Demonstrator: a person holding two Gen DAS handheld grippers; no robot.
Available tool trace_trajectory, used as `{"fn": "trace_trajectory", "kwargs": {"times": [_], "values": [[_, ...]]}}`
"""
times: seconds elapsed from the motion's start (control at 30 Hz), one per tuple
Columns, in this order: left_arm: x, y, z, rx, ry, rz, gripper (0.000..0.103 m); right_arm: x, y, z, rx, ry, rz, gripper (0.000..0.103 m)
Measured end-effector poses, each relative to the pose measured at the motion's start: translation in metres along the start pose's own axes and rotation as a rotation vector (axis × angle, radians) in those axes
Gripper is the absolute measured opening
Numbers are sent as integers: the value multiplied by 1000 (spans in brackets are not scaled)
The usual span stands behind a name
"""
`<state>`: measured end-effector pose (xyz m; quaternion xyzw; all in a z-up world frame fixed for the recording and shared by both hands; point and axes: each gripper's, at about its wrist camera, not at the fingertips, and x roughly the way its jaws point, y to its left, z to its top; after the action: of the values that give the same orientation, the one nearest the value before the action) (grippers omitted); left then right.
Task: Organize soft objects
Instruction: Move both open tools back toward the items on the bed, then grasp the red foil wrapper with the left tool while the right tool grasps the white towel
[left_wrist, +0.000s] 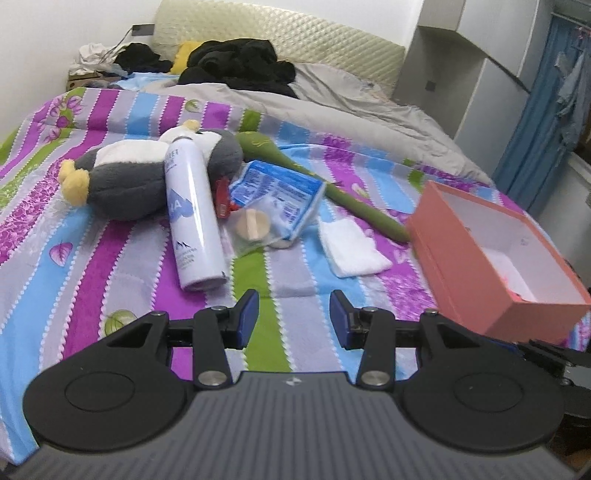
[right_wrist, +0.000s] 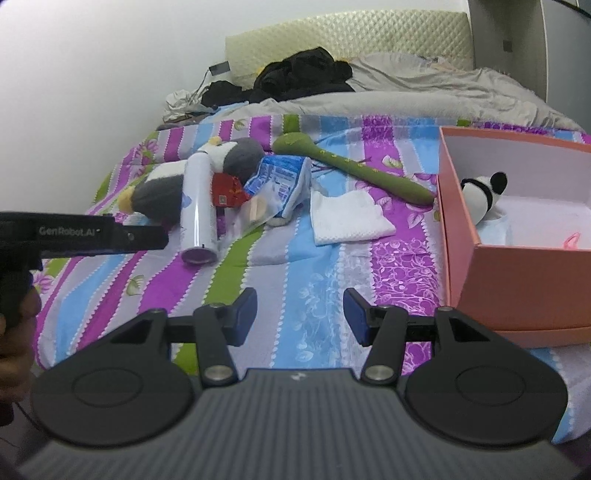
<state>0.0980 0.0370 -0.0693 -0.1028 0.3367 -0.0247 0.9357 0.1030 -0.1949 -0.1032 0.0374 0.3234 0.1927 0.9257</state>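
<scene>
Sitting at the right of the striped bedspread (left_wrist: 122, 266), the open salmon-pink cardboard box (right_wrist: 458, 221) holds a small black-and-white panda plush (right_wrist: 480, 195) against its left wall, with a pale blue item and a pink scrap beside it on the floor; these two cannot be identified. From the left wrist view the box (left_wrist: 476, 254) shows only its white interior and a pink fleck, the panda hidden behind the near wall.

Both tools hover above the near bedspread. The left gripper (left_wrist: 293, 317) has its blue pads wide apart and holds nothing. The right gripper (right_wrist: 300, 314) is likewise spread wide and empty.

Remaining soft items lie well beyond the fingers: a grey-and-white penguin plush (left_wrist: 122, 173) at far left, a long green plush stick (left_wrist: 332, 184) reaching to the box, and a folded white cloth (left_wrist: 351, 247) nearest the left gripper, slightly right of it.

A white spray can (left_wrist: 192, 214) lies across the penguin. A blue-and-white printed pouch (left_wrist: 280, 192), a red packet (right_wrist: 225, 190) and a clear bag with round tan contents (left_wrist: 251, 225) overlap; their labels are unreadable. Dark clothing (left_wrist: 236, 59) is heaped at the headboard.
</scene>
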Motion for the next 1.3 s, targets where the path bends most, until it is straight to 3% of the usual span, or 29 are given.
{"fn": "trace_trajectory", "kwargs": {"times": [0.7,1.0,1.1,1.23,1.3], "values": [[139,28,93,172,-1,147,52,132,-12,39,-22,61,-9,54],[206,40,115,267,30,198,52,178,-17,47,-41,62,-2,54],[219,41,117,286,40,196,50,186,-18,46,-45,42,9,54],[230,38,117,323,53,217,25,197,-15,46,-90,46,-8,53],[235,39,118,305,86,217,23,204,-12,45,-132,70,-29,53]]}}
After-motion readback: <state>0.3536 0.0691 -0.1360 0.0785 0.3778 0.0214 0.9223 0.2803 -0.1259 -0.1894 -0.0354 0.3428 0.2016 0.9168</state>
